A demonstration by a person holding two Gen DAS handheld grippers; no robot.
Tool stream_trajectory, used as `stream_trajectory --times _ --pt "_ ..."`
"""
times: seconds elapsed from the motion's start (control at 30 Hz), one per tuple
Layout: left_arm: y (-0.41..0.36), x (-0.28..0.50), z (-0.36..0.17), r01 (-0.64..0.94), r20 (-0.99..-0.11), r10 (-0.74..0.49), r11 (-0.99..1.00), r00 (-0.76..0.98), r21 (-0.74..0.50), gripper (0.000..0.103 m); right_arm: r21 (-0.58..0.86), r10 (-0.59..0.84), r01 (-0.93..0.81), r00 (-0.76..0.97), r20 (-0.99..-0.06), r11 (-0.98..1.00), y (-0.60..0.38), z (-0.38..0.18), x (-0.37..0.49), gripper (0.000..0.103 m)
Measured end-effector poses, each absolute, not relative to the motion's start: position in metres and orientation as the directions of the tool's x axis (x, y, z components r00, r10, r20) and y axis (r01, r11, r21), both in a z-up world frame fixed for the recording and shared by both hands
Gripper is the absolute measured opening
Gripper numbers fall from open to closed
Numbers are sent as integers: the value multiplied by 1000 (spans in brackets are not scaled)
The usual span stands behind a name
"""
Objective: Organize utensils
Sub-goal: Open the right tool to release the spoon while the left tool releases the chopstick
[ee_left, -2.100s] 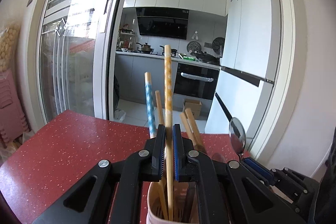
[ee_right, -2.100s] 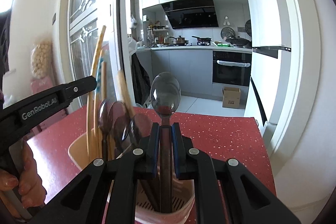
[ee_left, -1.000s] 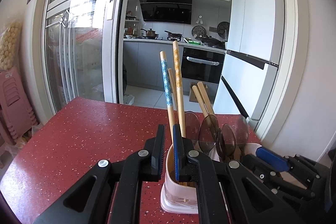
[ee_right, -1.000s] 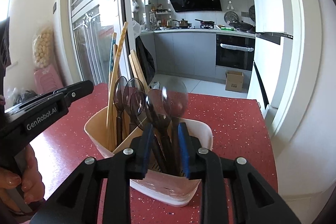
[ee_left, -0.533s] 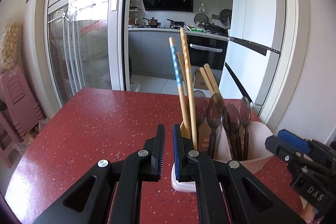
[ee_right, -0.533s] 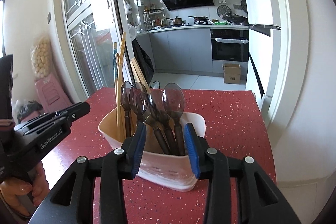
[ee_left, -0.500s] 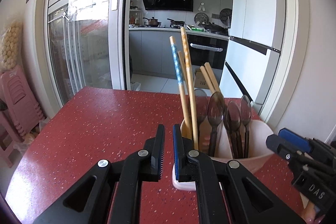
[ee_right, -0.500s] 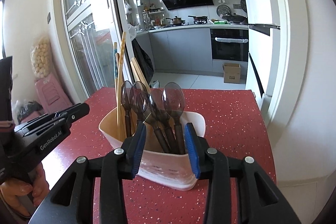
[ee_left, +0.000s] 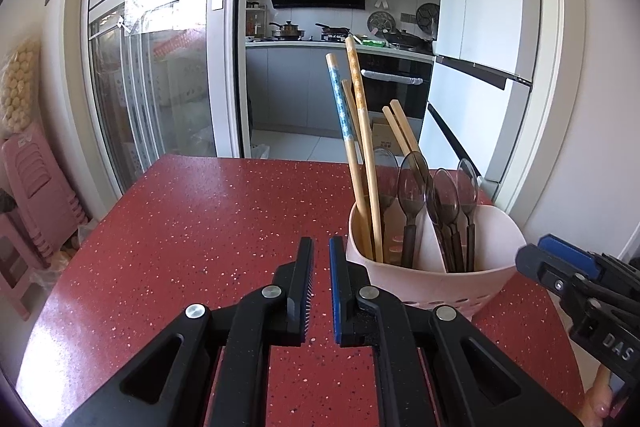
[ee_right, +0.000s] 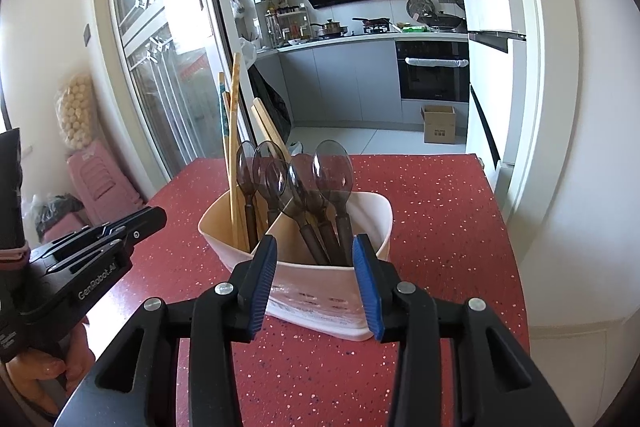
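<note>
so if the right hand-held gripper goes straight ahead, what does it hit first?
Likely the pink utensil holder: the right hand-held gripper is open and its fingers straddle the holder's near wall, with the spoons just behind. Depth is unclear.

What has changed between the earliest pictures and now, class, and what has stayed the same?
The left gripper let go of the orange-patterned chopstick and drew back, empty. The right gripper released the spoon, opened wide and backed away too. Both utensils now stand in the pink holder. The holder stayed on the red table.
</note>
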State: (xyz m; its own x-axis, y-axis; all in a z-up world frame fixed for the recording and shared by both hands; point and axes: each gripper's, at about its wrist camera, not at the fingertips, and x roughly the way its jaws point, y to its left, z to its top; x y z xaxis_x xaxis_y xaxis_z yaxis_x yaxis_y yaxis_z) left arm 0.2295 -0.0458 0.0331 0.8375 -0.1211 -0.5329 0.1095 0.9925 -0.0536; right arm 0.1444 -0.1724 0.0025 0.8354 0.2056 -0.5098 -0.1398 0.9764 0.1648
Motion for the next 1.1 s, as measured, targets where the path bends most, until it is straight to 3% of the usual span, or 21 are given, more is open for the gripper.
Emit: stream_trajectory --times 0.03,0.07,0.1,0.13,0.33,0.77,0.87,0.97,1.03,1.1 --pt "-45 233 35 113 -532 -126 992 837 -58 37 176 213 -142 833 -510 974 -173 3 143 44" --pt "-45 235 37 114 -530 -130 991 838 -64 51 185 219 -142 831 -511 972 -174 3 141 44" --pt "-43 238 40 112 -528 -135 991 838 -74 98 190 222 -143 830 -511 971 -175 3 141 44" --pt "-41 243 45 97 -524 -130 991 842 -89 103 196 226 -143 829 -511 970 -176 3 139 45" --pt "-47 274 70 92 -489 -117 993 865 -74 103 221 240 -144 829 -505 964 -184 4 131 45" --pt "-66 369 106 129 -513 -147 989 846 -71 103 278 234 -100 830 -507 955 -215 -4 115 45" --pt "-71 387 107 135 -541 -152 988 827 -72 91 294 234 -89 828 -509 952 -221 -6 115 45" --pt "-75 392 105 145 -552 -163 987 818 -76 54 296 232 -83 825 -515 952 -224 -11 115 45" --pt "-76 389 106 158 -534 -180 984 826 -88 37 301 232 -77 822 -520 950 -225 -13 115 45" --pt "-76 377 109 166 -496 -186 982 848 -84 37 310 234 -73 819 -523 948 -225 -15 117 45"
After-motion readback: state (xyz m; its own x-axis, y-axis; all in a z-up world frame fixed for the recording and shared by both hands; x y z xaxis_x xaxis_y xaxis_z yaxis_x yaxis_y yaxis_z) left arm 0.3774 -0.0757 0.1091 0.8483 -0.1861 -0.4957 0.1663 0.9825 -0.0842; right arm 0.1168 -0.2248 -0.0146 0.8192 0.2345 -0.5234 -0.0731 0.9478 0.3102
